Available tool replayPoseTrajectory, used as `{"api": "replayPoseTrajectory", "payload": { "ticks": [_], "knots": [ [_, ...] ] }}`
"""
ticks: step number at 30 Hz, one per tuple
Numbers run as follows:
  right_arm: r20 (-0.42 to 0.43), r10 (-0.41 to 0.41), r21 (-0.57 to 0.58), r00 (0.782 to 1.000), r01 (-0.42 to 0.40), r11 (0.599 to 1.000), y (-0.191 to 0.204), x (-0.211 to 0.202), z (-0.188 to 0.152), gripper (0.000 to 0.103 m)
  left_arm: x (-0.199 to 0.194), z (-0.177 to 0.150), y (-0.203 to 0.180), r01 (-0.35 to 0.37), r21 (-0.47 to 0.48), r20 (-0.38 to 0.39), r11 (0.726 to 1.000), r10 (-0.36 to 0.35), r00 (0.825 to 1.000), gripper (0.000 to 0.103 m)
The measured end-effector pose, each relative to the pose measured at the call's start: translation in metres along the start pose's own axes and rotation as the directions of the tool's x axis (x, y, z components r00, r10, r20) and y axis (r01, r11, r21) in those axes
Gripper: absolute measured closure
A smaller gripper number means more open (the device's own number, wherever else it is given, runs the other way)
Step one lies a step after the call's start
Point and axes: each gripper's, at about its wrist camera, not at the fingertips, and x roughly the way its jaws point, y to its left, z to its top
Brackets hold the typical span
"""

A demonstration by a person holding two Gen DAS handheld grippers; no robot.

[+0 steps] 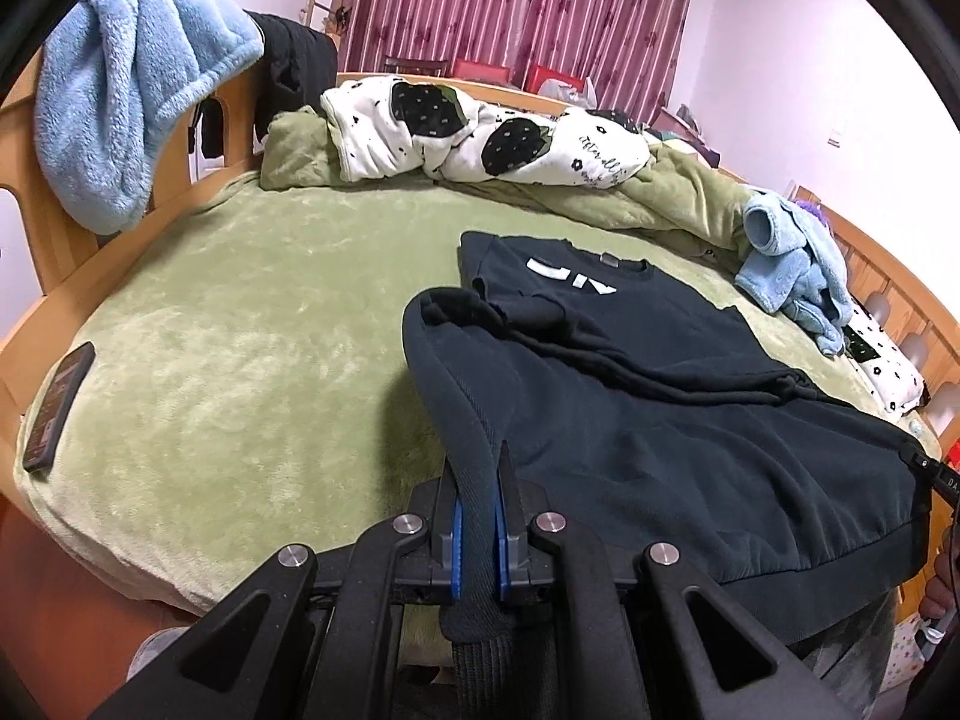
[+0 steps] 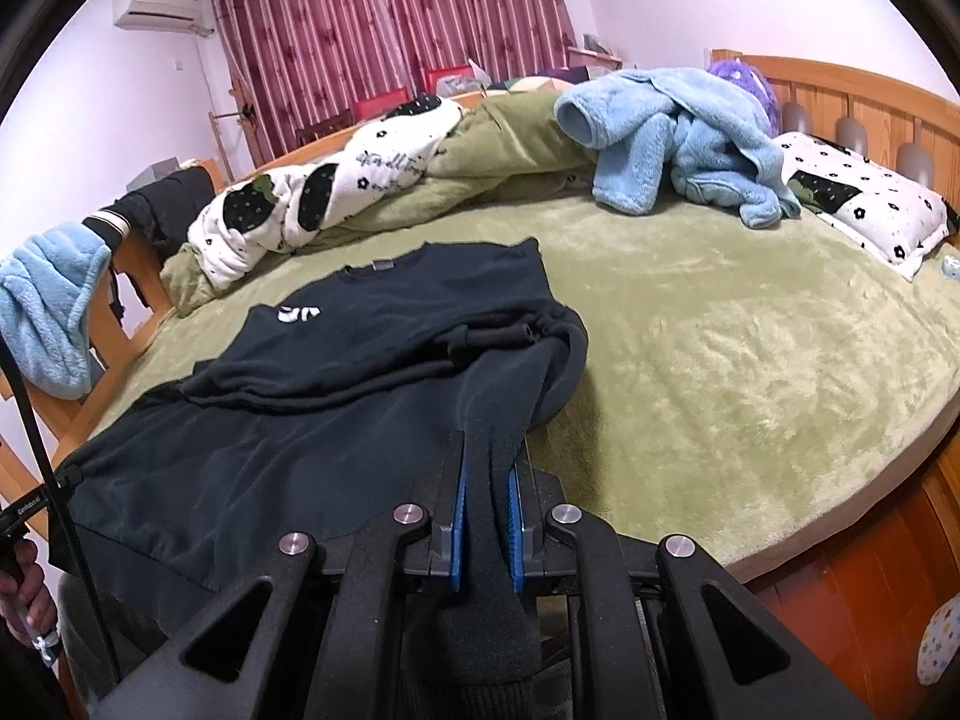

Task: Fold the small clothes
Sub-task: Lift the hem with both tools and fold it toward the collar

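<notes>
Left wrist view is taking in the bed (image 1: 240, 276), which is lying under a green plush blanket and filling most of both pictures. Maroon curtains (image 1: 516, 6) are hanging behind it. A white quilt (image 1: 480, 138) with black strawberry prints is lying bunched along the far edge; cursive writing is showing on it, too small to read. A black sweatshirt (image 1: 690, 420) is lying near the bed's front edge, sleeves folded across its body, neck pointing away, with white letters partly hidden by a fold and not readable. Light blue fleece clothes (image 2: 678, 138) are piling up near the headboard, and another blue fleece piece (image 1: 120, 96) is hanging over the footboard. A dark phone (image 1: 60, 405) is resting on the blanket's left edge. Both tongs are pinching the sweatshirt's ribbed hem: the left gripper (image 1: 478, 516) is clamping one corner between its blue pads, and the right gripper (image 2: 487, 528) is clamping the other
</notes>
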Motion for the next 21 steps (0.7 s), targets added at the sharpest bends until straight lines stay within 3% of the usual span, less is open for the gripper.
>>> {"api": "replayPoseTrajectory", "payload": {
  "ticks": [11, 21],
  "knots": [
    [0.055, 0.003, 0.005, 0.998, -0.003, 1.000, 0.009, 0.000, 0.036, 0.092, 0.007, 0.035, -0.013, -0.028, 0.009, 0.034, 1.000, 0.028, 0.999, 0.095],
    [0.098, -0.009, 0.033, 0.995, 0.006, 0.999, 0.010, 0.056, 0.089, 0.092, 0.070, 0.104, -0.025, -0.032, 0.000, 0.051, 0.999, 0.032, 0.998, 0.095]
  ]
}}
